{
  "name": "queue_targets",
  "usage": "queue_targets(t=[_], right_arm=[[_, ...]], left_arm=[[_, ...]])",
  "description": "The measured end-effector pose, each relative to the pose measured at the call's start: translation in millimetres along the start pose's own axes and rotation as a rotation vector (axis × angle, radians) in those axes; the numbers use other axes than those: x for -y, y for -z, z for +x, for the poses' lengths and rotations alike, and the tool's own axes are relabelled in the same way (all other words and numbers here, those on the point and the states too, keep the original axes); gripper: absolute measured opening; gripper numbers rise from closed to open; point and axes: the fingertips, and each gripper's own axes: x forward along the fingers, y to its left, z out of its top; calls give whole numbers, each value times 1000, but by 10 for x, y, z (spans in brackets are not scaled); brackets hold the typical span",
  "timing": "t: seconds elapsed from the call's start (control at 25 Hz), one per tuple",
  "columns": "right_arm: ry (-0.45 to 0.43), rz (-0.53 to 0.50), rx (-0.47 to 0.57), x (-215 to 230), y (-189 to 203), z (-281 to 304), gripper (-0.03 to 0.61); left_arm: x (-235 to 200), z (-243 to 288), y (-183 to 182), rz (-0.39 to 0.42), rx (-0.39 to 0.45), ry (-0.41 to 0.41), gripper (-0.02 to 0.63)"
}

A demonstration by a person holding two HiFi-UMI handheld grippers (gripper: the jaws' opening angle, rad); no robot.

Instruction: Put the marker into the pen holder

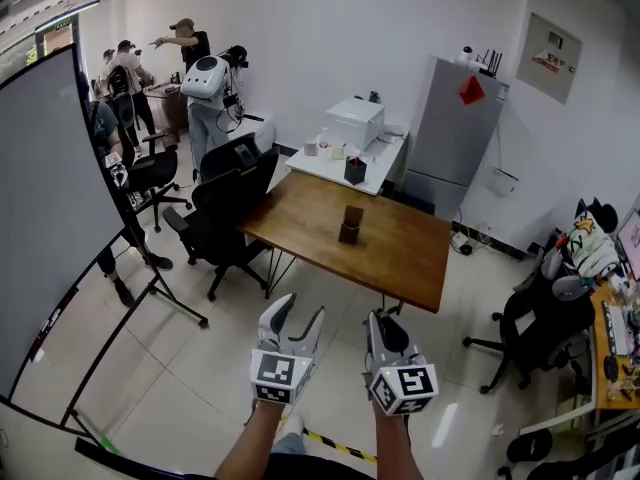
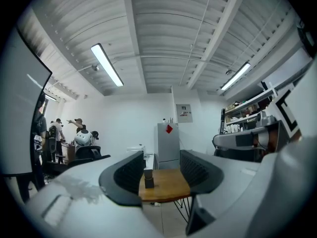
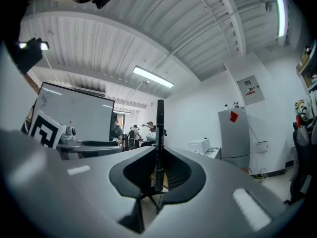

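Right claw [image 3: 159, 155] around slim black marker [image 3: 159, 123]

Pen holder [image 1: 351, 225] near the middle of the desk [image 1: 410, 258]. Office chair [image 1: 225, 203] at its left edge. Before its near edge, left hand-held gripper [image 1: 303, 308] beside right hand-held gripper [image 1: 382, 320], marker [image 3: 159, 133] between the latter's jaws.

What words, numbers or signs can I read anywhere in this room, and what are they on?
No text is readable.
Red diamond sticker on the grey cabinet: too small to read.
Wall panel label: blurred.
Cubes: black-and-white square patterns, no words.
Marker: no print visible.
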Motion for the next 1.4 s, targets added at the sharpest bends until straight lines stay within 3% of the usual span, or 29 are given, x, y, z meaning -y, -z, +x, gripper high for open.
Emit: queue_targets(t=[0.4,0.72,1.04,1.4], right_arm=[[-26,-23,-4,-57,31,1300,46],[-7,-2,-23,186,150,1811,46],[-35,25,-28,581,268,2623,46],[-87,7,18,1290,-33,3828,46]], left_arm=[[-1035,848,10,0,26,-6,222],[-1273,1340,183,14,-17,23,221],[-1646,2059,380,-2,-51,4,221],[-2101,3255,100,-4,-21,-45,221]])
